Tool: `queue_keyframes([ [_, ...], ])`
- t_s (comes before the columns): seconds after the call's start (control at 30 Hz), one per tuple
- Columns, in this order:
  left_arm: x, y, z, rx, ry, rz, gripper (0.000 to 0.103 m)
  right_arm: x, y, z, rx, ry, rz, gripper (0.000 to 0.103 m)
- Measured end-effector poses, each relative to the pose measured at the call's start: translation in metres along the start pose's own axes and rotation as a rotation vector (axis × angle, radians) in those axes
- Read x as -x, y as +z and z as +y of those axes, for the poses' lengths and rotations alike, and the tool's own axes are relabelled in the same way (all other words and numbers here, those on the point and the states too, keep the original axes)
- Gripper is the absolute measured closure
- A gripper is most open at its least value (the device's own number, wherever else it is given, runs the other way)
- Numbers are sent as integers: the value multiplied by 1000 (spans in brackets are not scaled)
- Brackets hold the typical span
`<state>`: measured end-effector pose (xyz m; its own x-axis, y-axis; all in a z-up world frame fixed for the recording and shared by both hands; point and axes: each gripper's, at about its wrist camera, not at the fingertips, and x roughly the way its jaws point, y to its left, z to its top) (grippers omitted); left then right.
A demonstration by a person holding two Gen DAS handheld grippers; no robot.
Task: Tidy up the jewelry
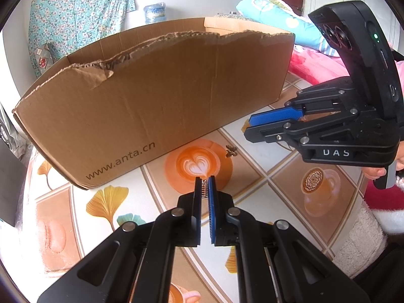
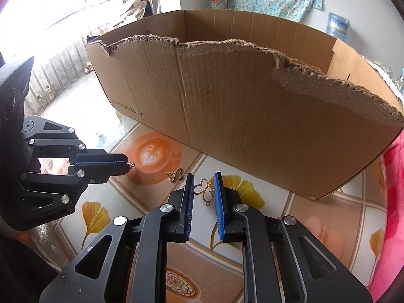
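My left gripper [image 1: 205,180] is shut on a small gold trinket [image 1: 204,190]; in the right wrist view that trinket [image 2: 131,164] pokes out of its tips [image 2: 125,164]. My right gripper [image 2: 204,176] has its blue pads against both sides of a gold openwork pendant [image 2: 205,189] lying on the patterned tablecloth [image 2: 315,217]. A small gold butterfly charm [image 2: 174,175] lies loose on the cloth between the two grippers, also seen from the left wrist [image 1: 231,151]. In the left wrist view the right gripper [image 1: 248,127] reaches in from the right.
A large brown cardboard box [image 1: 151,96] with a torn top edge stands just behind both grippers [image 2: 252,126]. A hand [image 1: 376,173] holds the right gripper's handle. Pink bedding [image 1: 315,68] lies behind at the right.
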<state>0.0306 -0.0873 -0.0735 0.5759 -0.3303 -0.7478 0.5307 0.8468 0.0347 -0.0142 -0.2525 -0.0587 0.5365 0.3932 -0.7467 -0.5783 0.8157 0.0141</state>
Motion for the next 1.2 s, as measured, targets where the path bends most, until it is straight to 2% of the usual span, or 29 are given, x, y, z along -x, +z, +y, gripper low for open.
queue_keyframes([
  [0.67,33,0,-15,-30,25,-61,99,40,-9,6,-17,-15,-84,89],
  [0.93,66,8,-18,-48,36,-131,99,73,-6,12,-11,-11,-154,89],
  [1.2,108,43,-5,-53,22,-243,99,103,23,11,25,-14,-257,89],
])
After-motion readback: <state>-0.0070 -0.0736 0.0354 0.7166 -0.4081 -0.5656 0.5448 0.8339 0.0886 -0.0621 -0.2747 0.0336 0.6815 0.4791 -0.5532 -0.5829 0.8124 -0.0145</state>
